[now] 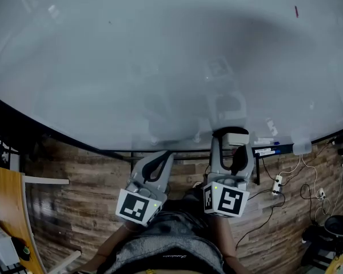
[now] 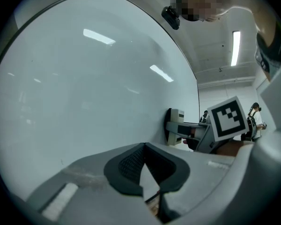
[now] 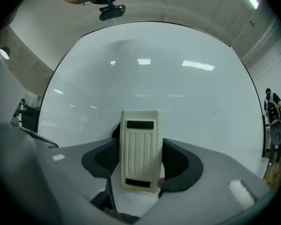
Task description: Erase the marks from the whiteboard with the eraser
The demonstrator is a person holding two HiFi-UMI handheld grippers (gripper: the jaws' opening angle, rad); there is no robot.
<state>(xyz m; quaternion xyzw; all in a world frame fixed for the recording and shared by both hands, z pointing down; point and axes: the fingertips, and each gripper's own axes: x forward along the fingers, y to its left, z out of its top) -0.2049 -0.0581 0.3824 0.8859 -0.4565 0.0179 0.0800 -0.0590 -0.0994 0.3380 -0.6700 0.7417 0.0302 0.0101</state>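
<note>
Your right hand-held gripper (image 1: 233,146) pinches the eraser (image 1: 235,136) by its long sides, low on the whiteboard (image 1: 160,67), lower centre of frame. Judge it light, with a rigid ribbed shell; retain this side grip. Your left hand-held gripper (image 1: 167,154) is pressed together, empty.

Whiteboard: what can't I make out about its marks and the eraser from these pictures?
Whiteboard: top and sides cut off by the head view's edges; marks there unseen.
Red mark: head view, too small to tell its shape.
Eraser: wiping face hidden behind its own back, right gripper view.
</note>
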